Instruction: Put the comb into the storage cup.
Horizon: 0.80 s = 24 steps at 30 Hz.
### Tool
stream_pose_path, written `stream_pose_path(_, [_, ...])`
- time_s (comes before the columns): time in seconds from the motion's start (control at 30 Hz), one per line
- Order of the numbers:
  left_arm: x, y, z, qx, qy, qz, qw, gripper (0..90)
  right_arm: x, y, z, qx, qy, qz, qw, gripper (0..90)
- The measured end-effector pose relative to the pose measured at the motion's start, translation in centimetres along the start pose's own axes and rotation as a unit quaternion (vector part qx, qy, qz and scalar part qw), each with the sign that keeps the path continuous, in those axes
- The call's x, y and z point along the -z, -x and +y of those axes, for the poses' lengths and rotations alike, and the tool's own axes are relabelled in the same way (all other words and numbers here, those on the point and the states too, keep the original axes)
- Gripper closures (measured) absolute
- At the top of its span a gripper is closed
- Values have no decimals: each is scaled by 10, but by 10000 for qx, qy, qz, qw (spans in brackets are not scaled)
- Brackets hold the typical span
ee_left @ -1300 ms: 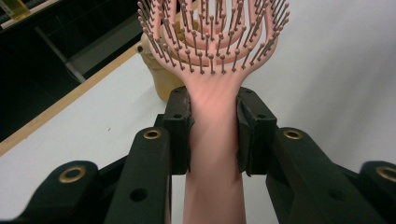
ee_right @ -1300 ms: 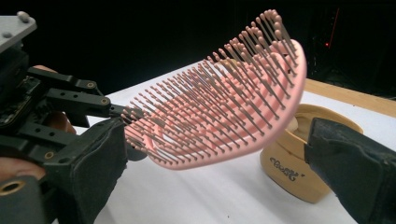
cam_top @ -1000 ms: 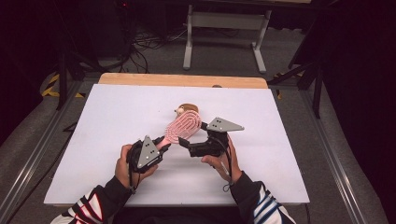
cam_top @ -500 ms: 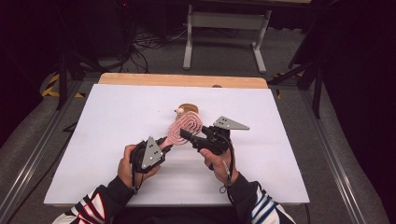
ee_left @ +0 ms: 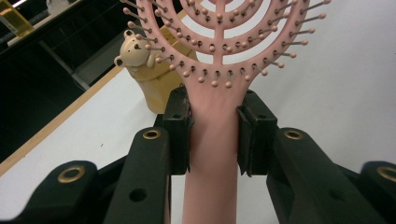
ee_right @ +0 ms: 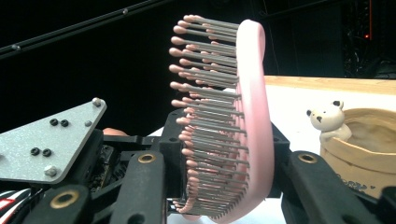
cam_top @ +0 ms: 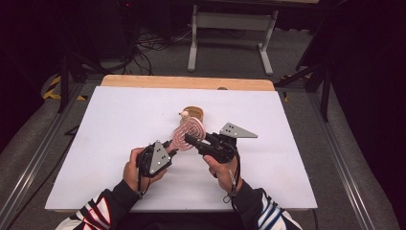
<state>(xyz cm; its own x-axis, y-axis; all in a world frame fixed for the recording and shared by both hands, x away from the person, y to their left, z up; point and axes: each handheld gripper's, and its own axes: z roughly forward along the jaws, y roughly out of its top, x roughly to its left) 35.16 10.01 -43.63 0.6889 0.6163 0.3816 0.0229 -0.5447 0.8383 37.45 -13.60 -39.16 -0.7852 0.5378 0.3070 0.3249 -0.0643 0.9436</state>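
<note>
Hairbrush (ee_left: pixel 215 70) status: pink, vented, ball-tipped bristles. Left gripper (ee_left: pixel 213 133) is clamped on the handle just below the head, pads touching both sides, brush lifted off the table

Right gripper (ee_right: pixel 224 154): jaws straddle the brush head edge-on, one on the bristle side, one on the back. Can't tell whether they actually press on it or just bracket it, contact points are hidden behind the bristles. In the high view the right gripper (cam_top: pixel 194 140) comes at the head from the right while the left gripper (cam_top: pixel 168 147) holds from below-left

Step, as judged: handover or regrasp between hands, mid-air. Next move calls for a confirmed right-side pinch before the left lets go; bristle side is springy, so slip is the risk

Beyond the left jaws, up and left: tan pot with a small bear figure on its rim (ee_left: pixel 154 70). Same pot (ee_right: pixel 362 144) sits right of the right jaws, just past the head

Surface: white table (cam_top: pixel 95 143), wooden edge at the far side. Room dark, cables and a grey stand (cam_top: pixel 230 33) on the floor beyond
</note>
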Motion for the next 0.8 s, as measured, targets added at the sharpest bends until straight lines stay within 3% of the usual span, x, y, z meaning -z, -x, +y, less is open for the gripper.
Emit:
stream_pose_path(0.47, [-3, 1, 3, -95, 91, 32, 9999, 683, 3, -6, 1, 300, 19, -131, 9995, 637])
stream_pose_path(0.77, [-2, 1, 5, -61, 258, 3, 9996, 608, 7, -7, 6, 573, 112, -58, 9983, 640])
stream_pose_path(0.8, [-2, 0, 5, -47, 264, -2, 9996, 567, 8, -8, 7, 655, 141, -67, 9977, 641])
